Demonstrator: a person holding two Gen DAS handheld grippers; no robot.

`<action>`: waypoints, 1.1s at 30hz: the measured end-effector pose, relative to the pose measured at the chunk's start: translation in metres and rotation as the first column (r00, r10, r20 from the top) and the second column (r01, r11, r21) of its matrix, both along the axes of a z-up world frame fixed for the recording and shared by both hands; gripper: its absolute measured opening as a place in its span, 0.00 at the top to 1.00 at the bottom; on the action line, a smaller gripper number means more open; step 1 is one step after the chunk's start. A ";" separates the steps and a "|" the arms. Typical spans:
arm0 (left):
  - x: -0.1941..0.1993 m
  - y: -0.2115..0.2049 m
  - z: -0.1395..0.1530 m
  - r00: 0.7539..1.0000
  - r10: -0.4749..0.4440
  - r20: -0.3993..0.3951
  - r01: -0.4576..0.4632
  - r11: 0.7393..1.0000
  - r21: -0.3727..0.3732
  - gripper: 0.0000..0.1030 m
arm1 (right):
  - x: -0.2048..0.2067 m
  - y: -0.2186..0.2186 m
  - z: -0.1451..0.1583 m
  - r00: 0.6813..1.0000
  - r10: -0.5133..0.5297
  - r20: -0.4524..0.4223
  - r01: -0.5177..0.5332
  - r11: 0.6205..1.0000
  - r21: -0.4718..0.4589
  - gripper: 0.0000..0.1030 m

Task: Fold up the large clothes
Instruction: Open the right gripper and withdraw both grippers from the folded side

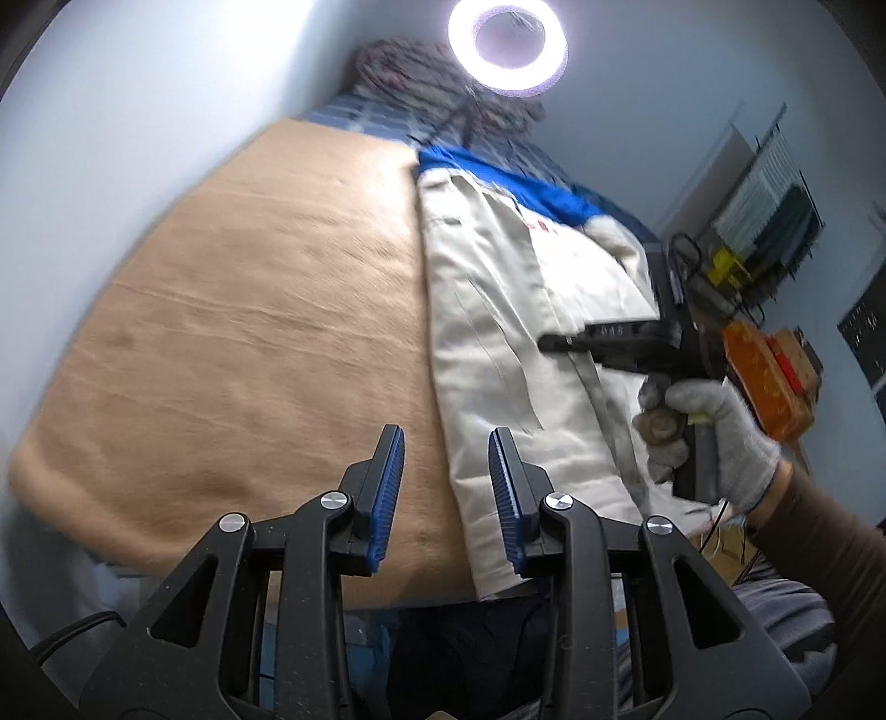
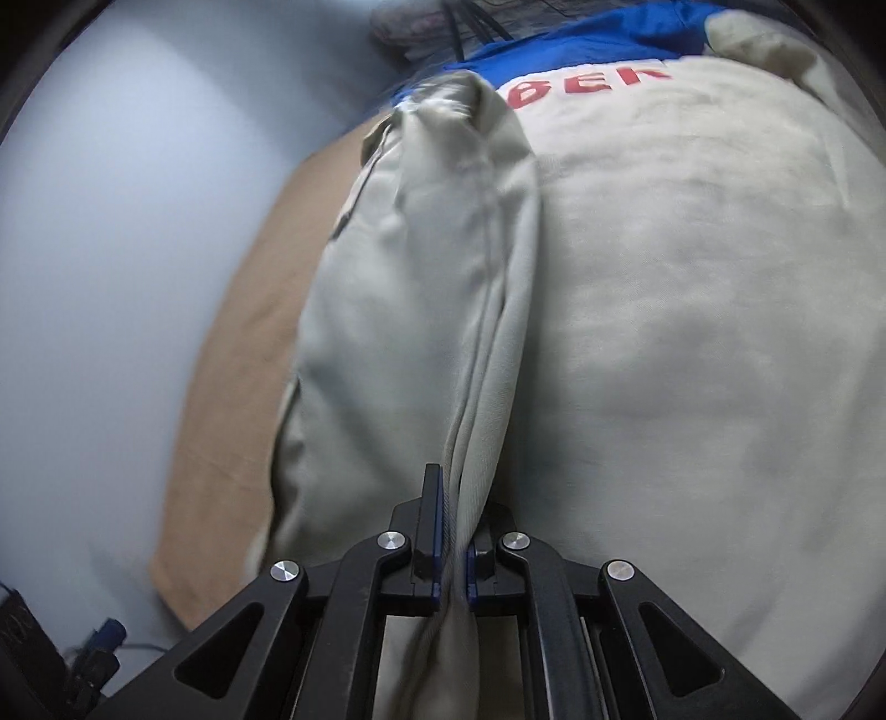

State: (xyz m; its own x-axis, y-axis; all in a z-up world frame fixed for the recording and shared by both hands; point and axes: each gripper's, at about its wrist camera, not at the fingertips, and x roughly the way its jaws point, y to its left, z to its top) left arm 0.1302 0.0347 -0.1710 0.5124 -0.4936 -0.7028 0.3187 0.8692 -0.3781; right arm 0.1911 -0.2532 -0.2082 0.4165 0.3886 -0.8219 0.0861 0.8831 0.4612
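Observation:
A large cream garment [image 1: 509, 310] with a blue top part and red letters lies on a tan blanket [image 1: 249, 310] on a bed. My left gripper [image 1: 446, 487] is open and empty, above the blanket beside the garment's left edge. My right gripper [image 2: 454, 531] is shut on a raised fold of the cream garment [image 2: 664, 304], which fills the right wrist view. In the left wrist view the right gripper [image 1: 559, 343] shows at the garment's right side, held by a gloved hand [image 1: 714, 426].
A ring light [image 1: 506, 47] glows above the bed's far end, with a heap of dark patterned cloth [image 1: 421, 72] below it. A pale wall [image 1: 111, 111] runs along the left. Shelves and clutter [image 1: 764, 232] stand at the right.

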 end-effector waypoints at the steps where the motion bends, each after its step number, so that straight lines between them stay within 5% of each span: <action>1: 0.003 -0.009 -0.002 1.000 -0.016 -0.004 0.016 1.000 0.008 0.70 | 0.001 0.003 0.003 1.000 0.019 0.000 -0.019 0.999 -0.031 0.95; 3: 0.005 -0.018 -0.007 0.999 -0.044 -0.006 0.044 0.999 0.019 0.70 | 0.002 0.007 0.014 0.999 0.033 -0.004 -0.034 0.996 -0.080 0.79; 5: 0.007 -0.027 -0.012 0.997 -0.072 -0.005 0.072 0.997 0.020 0.70 | 0.004 0.003 0.030 0.999 0.031 0.040 -0.026 0.992 -0.127 0.73; 9: 0.009 -0.040 -0.020 0.993 -0.114 -0.006 0.114 0.993 0.025 0.70 | 0.014 -0.009 0.066 0.980 0.045 0.194 -0.011 0.985 -0.173 0.71; 15: 0.004 -0.060 -0.037 0.977 -0.214 -0.010 0.214 0.977 0.023 0.70 | 0.068 -0.004 0.092 0.945 0.110 0.308 -0.050 0.979 -0.198 0.71; 27: 0.010 -0.069 -0.066 0.956 -0.286 -0.072 0.287 0.958 0.002 0.70 | 0.215 0.018 0.034 0.950 0.148 0.275 -0.080 0.966 -0.245 0.73; 33: 0.008 -0.072 -0.080 0.951 -0.304 -0.051 0.306 0.952 0.021 0.70 | 0.245 -0.009 -0.019 0.980 0.079 0.181 -0.038 0.974 -0.222 0.94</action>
